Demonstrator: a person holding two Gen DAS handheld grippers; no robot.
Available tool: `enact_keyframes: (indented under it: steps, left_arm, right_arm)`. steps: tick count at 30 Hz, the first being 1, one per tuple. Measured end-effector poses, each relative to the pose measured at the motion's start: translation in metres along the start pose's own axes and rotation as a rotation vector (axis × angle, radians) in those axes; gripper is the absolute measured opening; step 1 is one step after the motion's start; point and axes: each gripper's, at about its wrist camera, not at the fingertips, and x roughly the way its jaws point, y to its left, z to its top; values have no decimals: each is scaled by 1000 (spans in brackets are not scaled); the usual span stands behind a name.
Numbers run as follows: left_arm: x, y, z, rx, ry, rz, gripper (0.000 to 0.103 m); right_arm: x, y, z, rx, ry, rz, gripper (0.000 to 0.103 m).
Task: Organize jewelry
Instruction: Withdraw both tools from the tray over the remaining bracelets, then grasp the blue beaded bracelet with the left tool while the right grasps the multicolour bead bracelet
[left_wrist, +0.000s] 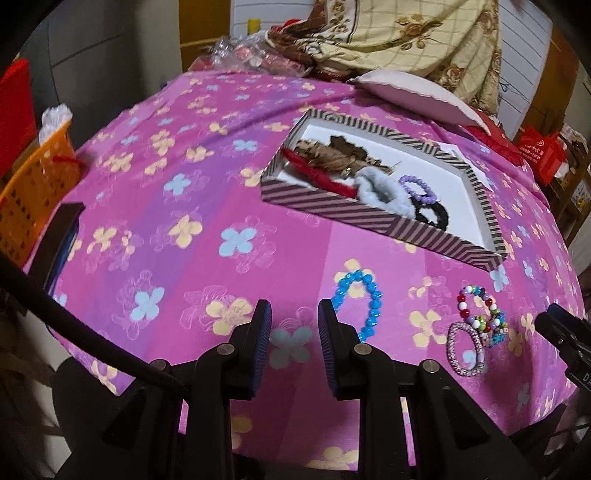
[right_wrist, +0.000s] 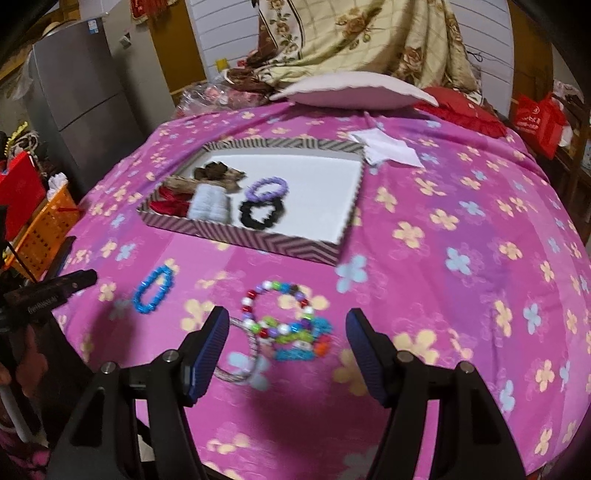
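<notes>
A striped box (left_wrist: 369, 218) (right_wrist: 258, 242) on the pink flowered bedspread holds a purple bracelet (left_wrist: 417, 186) (right_wrist: 267, 187), a black scrunchie (left_wrist: 430, 214) (right_wrist: 260, 214), a pale blue scrunchie (left_wrist: 380, 192) (right_wrist: 210, 203), a red band and brown hair pieces. In front of it lie a blue bead bracelet (left_wrist: 360, 302) (right_wrist: 153, 290), a multicoloured bead bracelet (left_wrist: 478, 308) (right_wrist: 284, 314) and a pink-grey bangle (left_wrist: 465, 349) (right_wrist: 240, 354). My left gripper (left_wrist: 294, 328) is open and empty, just left of the blue bracelet. My right gripper (right_wrist: 286, 343) is open, hovering over the multicoloured beads.
A pink pillow (right_wrist: 354, 90) and a folded floral blanket (right_wrist: 351, 40) lie at the far end. White paper (right_wrist: 388, 146) lies by the box. An orange basket (left_wrist: 33, 188) stands off the bed's left side, a red bag (right_wrist: 539, 122) at the right.
</notes>
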Motion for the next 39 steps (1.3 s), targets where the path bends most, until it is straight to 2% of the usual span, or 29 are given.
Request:
enact_keyframes:
  steps: [7,11,16,20,29,31,32,34,36,38,39]
  left_arm:
    - [17,7,-3,-39,53,-31,47]
    - [27,5,-3,-45,81,-53,47]
    - [36,-1,1,-16,96,-54,47]
    - [45,-9,7,9,115,-58,51]
    - [68,-27,8,77,175,-48,52]
    - [69,-29,8,89,165,-35,52]
    - [70,-31,9,96,167,-27,52]
    - [72,-35,10,112,164,-18,52]
    - [73,-39,10,135,158,-9,50]
    - [73,-40,11,148,147,-9,31]
    - [74,-40,11,149,145,-8,30]
  right_arm:
    - [17,-2,-12,-23,41,11,63]
    - [32,-4,-4,-25,46,-2,61]
    - [58,-4,16,-86,71,-27,55]
    - [75,-2,26,-148,107,-25,54]
    - [98,-2,28,-254,178,11,54]
    - [103,-1,26,-272,188,10,54]
    - [103,3,25,-300,172,8,52]
    - [104,7,27,-317,163,24,30]
    - [106,12,29,-330,160,10,14]
    - [108,12,32,-319,160,20,14]
    - [107,11,33,-302,162,36,13]
